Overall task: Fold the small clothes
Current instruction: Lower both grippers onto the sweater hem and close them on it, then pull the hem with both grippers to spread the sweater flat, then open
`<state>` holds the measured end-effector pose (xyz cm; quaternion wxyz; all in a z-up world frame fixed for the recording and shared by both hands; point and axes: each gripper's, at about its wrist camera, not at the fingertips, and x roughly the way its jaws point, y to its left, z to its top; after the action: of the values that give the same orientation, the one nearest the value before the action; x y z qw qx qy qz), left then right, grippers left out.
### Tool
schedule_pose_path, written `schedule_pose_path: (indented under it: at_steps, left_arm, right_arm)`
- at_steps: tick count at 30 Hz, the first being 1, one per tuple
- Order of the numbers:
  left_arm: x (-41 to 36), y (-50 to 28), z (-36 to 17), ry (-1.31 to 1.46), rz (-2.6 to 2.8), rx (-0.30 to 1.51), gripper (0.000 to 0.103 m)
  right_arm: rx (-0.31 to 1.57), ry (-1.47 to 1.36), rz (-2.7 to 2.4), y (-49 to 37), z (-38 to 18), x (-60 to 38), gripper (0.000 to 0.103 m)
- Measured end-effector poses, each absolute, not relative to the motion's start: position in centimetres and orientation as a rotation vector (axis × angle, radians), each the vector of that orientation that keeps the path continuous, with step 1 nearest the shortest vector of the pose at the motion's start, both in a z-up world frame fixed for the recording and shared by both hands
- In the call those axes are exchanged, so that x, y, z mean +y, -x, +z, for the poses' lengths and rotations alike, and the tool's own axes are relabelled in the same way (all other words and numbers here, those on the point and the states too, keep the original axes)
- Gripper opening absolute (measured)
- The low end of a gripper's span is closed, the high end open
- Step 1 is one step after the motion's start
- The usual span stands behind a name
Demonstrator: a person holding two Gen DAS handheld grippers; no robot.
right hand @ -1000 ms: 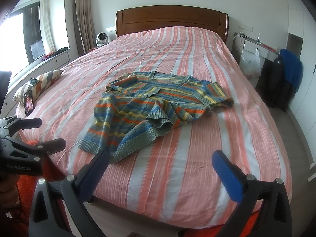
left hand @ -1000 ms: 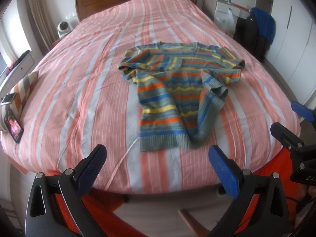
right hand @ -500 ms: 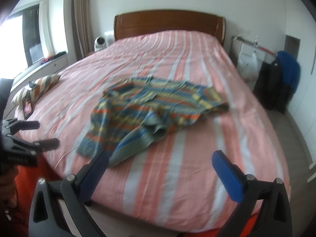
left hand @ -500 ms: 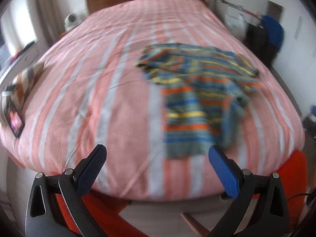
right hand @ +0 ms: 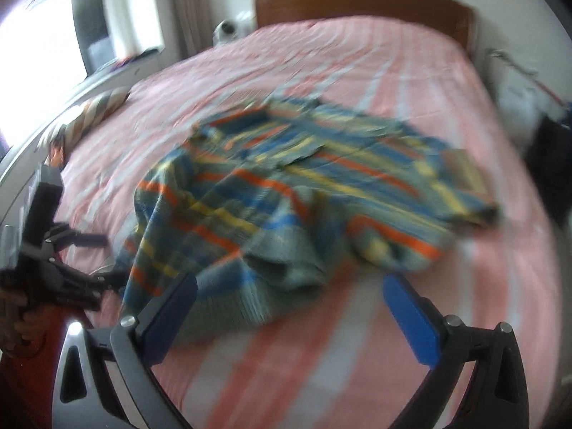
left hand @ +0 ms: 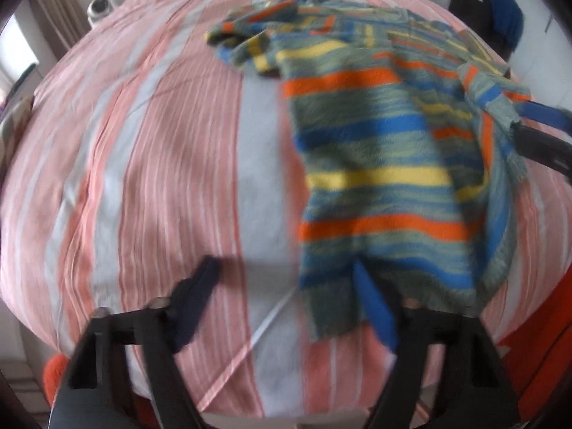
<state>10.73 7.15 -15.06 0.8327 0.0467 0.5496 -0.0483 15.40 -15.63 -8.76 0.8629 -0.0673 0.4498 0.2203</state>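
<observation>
A knitted sweater (left hand: 375,150) with blue, yellow and orange stripes lies crumpled on the bed; both views are blurred. My left gripper (left hand: 284,279) hangs low over the near left corner of its hem. Its jaws are closing, with the hem corner between them and the right finger (left hand: 371,304) over the knit, but the pads are not pressing on it. In the right wrist view the sweater (right hand: 286,193) fills the middle. My right gripper (right hand: 287,286) is open wide just in front of a folded sleeve end. The left gripper (right hand: 103,259) shows at the left edge, held by a hand.
The bed (right hand: 393,71) has a pink and white striped cover and a wooden headboard (right hand: 357,0). A striped pillow (right hand: 103,107) lies at its left side. A white device (left hand: 102,7) stands beyond the bed. Dark and blue clothes (left hand: 500,18) hang at the right.
Both grippers have dropped and come closer to the sweater. The left jaws have narrowed around the hem corner; the right jaws remain wide.
</observation>
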Motion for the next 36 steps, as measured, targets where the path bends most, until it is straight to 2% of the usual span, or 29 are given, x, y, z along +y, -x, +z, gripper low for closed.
schedule_pose_path:
  at_steps: [1, 2, 3, 4, 7, 13, 21, 28, 30, 31, 32, 33, 34, 35, 36]
  left_arm:
    - [6.9, -10.5, -14.9, -0.105, -0.117, 1.164, 0.028]
    - [6.8, -10.2, -14.7, -0.104, -0.147, 1.172, 0.015]
    - [6.8, -9.9, -14.5, -0.088, -0.174, 1.188, 0.004]
    - [6.8, -9.7, -13.9, -0.091, -0.165, 1.191, 0.002]
    - [8.9, -8.0, -12.4, -0.018, -0.199, 1.207, 0.001]
    - [13.5, -2.8, -8.6, 0.056, -0.271, 1.227, 0.001]
    - [13.2, -1.7, -10.2, 0.048, -0.219, 1.327, 0.000]
    - [15.1, -1.3, -11.3, 0.020, -0.117, 1.360, 0.000]
    - [15.0, -1.5, -11.9, 0.025, -0.114, 1.366, 0.000]
    - [15.1, -1.4, -11.9, 0.022, -0.118, 1.359, 0.000]
    - [15.2, -1.2, -11.6, 0.035, -0.134, 1.346, 0.002]
    - [15.4, -1.1, -11.3, 0.055, -0.150, 1.336, 0.008]
    - [15.7, -0.9, -11.0, 0.086, -0.170, 1.322, 0.021]
    - [16.0, -0.8, -10.9, 0.110, -0.182, 1.313, 0.030]
    - [16.1, -0.6, -10.8, 0.122, -0.183, 1.305, 0.048]
  right_arm:
    - [0.973, 0.125, 0.486, -16.6, -9.6, -15.0, 0.098]
    - [0.998, 0.111, 0.500, -17.3, -10.2, -14.7, 0.072]
    - [1.030, 0.094, 0.500, -17.8, -10.7, -14.7, 0.051]
    - [1.060, 0.062, 0.487, -18.2, -11.0, -15.1, 0.017]
    - [1.050, -0.038, 0.471, -16.6, -9.2, -17.9, 0.011]
    - [1.089, -0.256, 0.488, -7.3, -4.2, -26.8, 0.010]
    - [1.247, -0.420, 0.352, 0.0, -10.4, -30.5, 0.008]
    - [1.285, -0.383, 0.338, 0.4, -11.6, -29.3, 0.007]
    - [1.297, -0.377, 0.299, -0.2, -12.8, -29.5, 0.011]
    - [1.314, -0.356, 0.265, -0.4, -13.3, -29.8, 0.027]
    - [1.324, -0.334, 0.222, -0.6, -13.7, -30.3, 0.049]
    - [1.316, -0.345, 0.201, -0.5, -13.5, -30.9, 0.057]
    - [1.303, -0.366, 0.204, -0.4, -13.3, -31.2, 0.061]
    - [1.284, -0.395, 0.215, -0.2, -12.9, -31.5, 0.061]
    - [1.271, -0.404, 0.221, -0.1, -12.6, -31.8, 0.062]
